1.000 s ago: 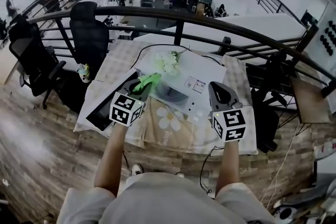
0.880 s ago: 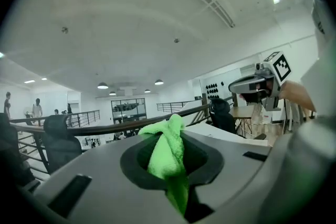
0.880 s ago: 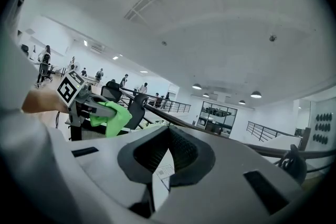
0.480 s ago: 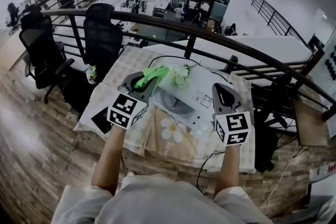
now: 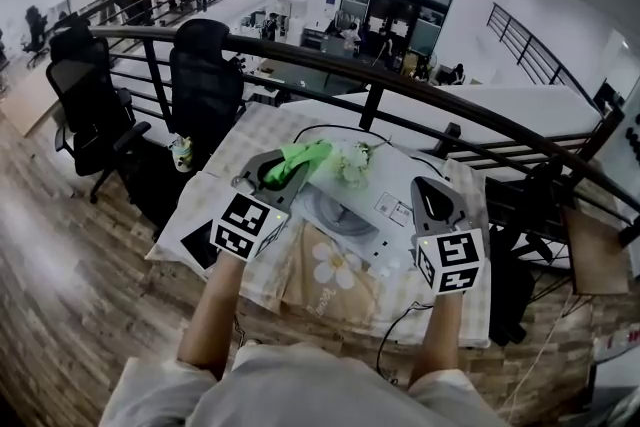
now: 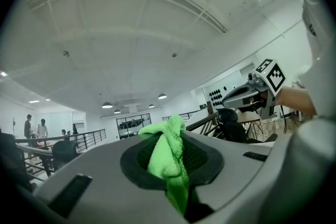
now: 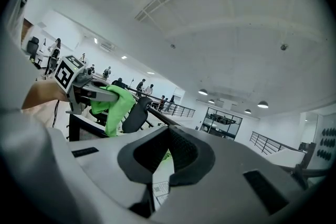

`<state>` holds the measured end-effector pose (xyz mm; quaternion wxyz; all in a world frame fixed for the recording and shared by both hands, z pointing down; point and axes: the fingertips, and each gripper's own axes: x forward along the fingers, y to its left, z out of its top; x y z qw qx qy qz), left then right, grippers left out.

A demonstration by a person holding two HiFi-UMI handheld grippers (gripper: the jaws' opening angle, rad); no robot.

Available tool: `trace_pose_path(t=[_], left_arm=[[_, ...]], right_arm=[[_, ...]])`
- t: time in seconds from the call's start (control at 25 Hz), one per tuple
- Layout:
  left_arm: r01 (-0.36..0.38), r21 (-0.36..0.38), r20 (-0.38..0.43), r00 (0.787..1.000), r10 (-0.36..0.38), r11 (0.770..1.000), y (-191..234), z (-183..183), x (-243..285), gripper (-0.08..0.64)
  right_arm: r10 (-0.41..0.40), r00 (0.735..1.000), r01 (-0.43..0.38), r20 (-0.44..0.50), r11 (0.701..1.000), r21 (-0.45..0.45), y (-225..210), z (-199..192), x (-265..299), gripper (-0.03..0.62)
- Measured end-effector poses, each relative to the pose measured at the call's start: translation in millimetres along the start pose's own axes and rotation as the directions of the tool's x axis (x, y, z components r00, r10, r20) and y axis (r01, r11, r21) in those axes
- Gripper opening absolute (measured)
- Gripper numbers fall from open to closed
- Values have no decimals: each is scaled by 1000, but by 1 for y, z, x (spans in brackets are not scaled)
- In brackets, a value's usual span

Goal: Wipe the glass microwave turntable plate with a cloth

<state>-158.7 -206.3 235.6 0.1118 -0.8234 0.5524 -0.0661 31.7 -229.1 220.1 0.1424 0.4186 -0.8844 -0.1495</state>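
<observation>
The round glass turntable plate [image 5: 335,208] lies on a white surface in the middle of the table [image 5: 330,285], which has a flower-print cloth over it. My left gripper [image 5: 272,167] hovers just left of the plate, shut on a bright green cloth [image 5: 302,158] that bunches out of the jaws. In the left gripper view the green cloth [image 6: 169,157] fills the gap between the fingers. My right gripper [image 5: 428,187] is held to the plate's right, shut with nothing in it. In the right gripper view the left gripper [image 7: 84,93] and its hanging cloth [image 7: 114,105] show at the left.
A bunch of white flowers [image 5: 352,165] lies behind the plate. A black flat device [image 5: 196,241] rests at the table's left edge. A black cable [image 5: 335,128] loops along the back. Black office chairs [image 5: 203,75] and a curved railing [image 5: 400,90] stand beyond the table.
The head view has swung up and to the right. The left gripper has lifted a little with the green cloth still in it. The right gripper stays shut in about the same place.
</observation>
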Motion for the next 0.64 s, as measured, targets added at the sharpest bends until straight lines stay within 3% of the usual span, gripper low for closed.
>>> trace_pose_path(t=[0.64], left_arm=[[-23, -2, -4, 1000, 23, 1000, 2, -9, -2, 54]], right_arm=[[9, 1000, -9, -14, 1000, -2, 3, -8, 6, 12]])
